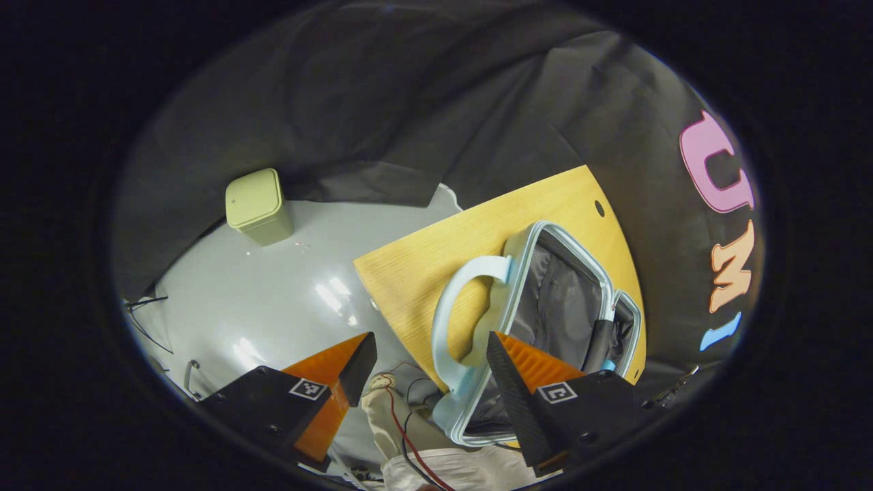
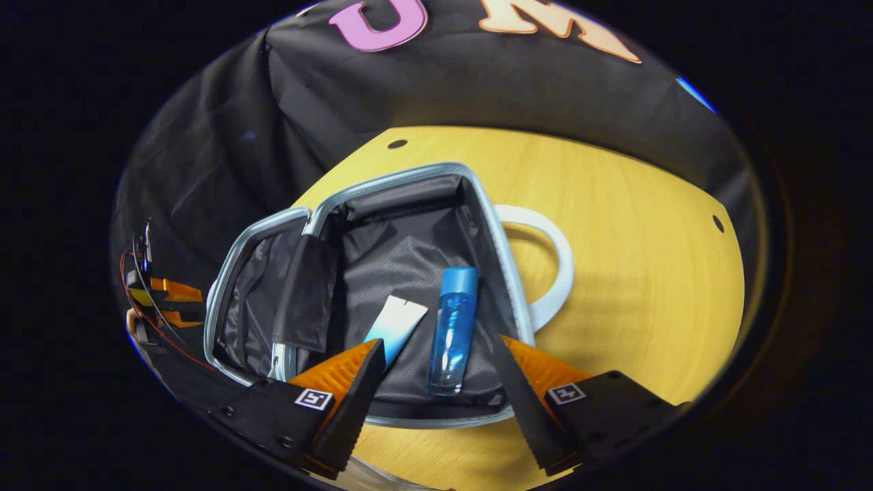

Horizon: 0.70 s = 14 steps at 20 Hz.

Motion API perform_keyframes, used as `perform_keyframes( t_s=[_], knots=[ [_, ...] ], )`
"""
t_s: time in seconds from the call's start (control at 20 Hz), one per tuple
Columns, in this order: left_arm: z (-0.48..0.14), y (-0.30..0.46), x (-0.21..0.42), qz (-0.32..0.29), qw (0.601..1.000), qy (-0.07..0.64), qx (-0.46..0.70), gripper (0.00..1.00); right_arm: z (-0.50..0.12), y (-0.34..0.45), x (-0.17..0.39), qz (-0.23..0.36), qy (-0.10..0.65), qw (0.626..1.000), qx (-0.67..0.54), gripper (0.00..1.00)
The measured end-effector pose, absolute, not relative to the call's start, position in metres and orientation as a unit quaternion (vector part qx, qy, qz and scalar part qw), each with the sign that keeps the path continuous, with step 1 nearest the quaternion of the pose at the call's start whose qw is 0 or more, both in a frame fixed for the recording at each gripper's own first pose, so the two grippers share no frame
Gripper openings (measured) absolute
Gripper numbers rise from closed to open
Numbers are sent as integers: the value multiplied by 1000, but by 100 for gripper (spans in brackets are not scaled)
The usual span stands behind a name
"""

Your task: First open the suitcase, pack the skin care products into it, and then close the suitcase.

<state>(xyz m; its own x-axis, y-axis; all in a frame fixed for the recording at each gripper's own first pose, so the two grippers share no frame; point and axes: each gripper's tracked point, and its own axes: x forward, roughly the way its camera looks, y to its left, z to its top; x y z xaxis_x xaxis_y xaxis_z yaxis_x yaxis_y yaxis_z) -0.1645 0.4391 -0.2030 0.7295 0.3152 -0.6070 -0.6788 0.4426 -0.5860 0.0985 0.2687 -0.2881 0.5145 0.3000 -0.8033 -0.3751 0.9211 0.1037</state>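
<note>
Table [image 2: 634, 273] pale wood, visible grain, matt. Suitcase [image 2: 402, 181] hard smooth plastic shell and handle [image 2: 556, 262], slight sheen; silvery rim band looks metal or metallic plastic, cannot tell which. Lining [image 2: 402, 266] dark woven cloth, matt, mesh-like texture. Bottle [image 2: 453, 331] clear glossy plastic, smooth cap. Tube [image 2: 395, 324] smooth soft plastic, satin finish. Floor [image 1: 273, 300] grey, glossy, reflecting lights. Bin [image 1: 258, 206] matt smooth plastic. Wall cloth [image 1: 382, 102] black fabric, matt, creased.
</note>
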Motion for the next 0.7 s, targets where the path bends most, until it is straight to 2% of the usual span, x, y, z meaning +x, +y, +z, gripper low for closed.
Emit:
perform_keyframes(
  t_s=[0.15,0.2,0.3,0.35,0.4,0.5,0.55,0.6,0.65,0.7],
  knots=[
    [-207,446,-158,299,818,217,-441,95,-263,247,110,161,420,893,-17,98],
    [-208,446,-155,293,818,217,-444,94,-255,234,115,148,407,901,-17,94],
    [-210,446,-148,283,817,221,-451,88,-239,208,122,117,388,914,-13,99],
    [-212,448,-146,282,817,223,-452,82,-232,196,123,103,381,919,-8,99],
    [-213,449,-144,279,817,225,-452,83,-225,181,125,86,374,923,-1,99],
    [-216,452,-138,277,816,227,-455,56,-215,157,125,59,363,930,5,99],
    [-219,454,-135,277,814,226,-457,42,-211,144,124,46,359,932,6,94],
    [-219,453,-132,274,813,226,-462,27,-209,132,122,34,356,934,4,98],
    [-220,453,-131,270,815,227,-459,13,-207,120,119,22,356,934,2,94],
    [-224,455,-129,270,818,230,-453,12,-205,110,114,13,356,934,1,94]
  ],
)
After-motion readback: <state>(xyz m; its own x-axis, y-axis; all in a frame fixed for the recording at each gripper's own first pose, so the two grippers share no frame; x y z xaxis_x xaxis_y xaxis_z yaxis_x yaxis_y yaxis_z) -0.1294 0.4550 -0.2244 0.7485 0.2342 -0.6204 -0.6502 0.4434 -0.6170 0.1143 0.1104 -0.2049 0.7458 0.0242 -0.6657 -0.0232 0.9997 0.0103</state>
